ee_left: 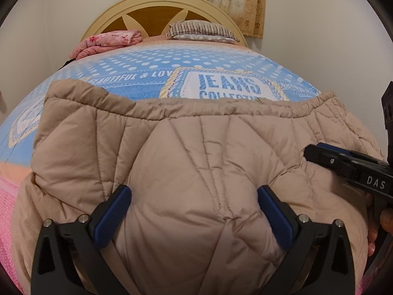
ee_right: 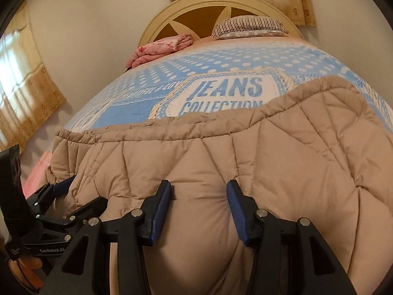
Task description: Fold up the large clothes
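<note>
The tan quilted puffer jacket (ee_left: 196,162) bulges up between the blue-padded fingers of both tools — the left gripper (ee_left: 194,194) stands wide apart with a broad hump of padding between its jaws, while the right gripper (ee_right: 199,191) is narrower, its pads pressing into a puffy fold. Whether either truly has hold of the fabric I cannot tell. The jacket lies spread across the near end of the bed, its stitched hem running crosswise. Beyond it stretches the blue dotted bedspread (ee_right: 221,61) — then a folded pink floral cloth (ee_left: 108,40), a striped pillow (ee_left: 201,30) and the cream arched headboard (ee_left: 157,5).
</note>
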Available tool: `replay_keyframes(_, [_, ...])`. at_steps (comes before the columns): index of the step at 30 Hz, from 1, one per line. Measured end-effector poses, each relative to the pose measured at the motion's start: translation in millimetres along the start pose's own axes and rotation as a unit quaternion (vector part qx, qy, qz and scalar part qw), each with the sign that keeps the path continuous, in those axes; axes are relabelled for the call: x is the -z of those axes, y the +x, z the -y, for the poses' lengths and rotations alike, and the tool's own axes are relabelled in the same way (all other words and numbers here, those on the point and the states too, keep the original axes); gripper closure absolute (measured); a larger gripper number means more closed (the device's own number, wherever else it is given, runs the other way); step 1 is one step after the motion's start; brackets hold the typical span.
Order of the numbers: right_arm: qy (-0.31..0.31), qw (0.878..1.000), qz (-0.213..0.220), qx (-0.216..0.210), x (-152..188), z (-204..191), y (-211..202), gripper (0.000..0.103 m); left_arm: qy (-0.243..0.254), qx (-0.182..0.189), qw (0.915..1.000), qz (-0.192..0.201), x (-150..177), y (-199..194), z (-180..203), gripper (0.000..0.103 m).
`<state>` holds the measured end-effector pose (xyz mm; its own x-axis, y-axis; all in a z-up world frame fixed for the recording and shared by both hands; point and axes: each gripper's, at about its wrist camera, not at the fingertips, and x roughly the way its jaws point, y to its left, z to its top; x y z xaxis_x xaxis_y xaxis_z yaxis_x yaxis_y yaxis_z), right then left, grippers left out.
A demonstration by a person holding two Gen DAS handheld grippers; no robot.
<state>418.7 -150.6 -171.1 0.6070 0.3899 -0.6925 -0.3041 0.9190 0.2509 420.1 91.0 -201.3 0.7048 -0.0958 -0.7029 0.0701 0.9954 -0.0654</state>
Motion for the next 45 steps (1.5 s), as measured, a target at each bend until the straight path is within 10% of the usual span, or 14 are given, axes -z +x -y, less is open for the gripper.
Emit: replay_keyframes(45, [0.005,1.000,-0.018,0.014,8,1,32,0.054,-0.003,0.005,0.9999,-0.016,0,14,-1,0.000])
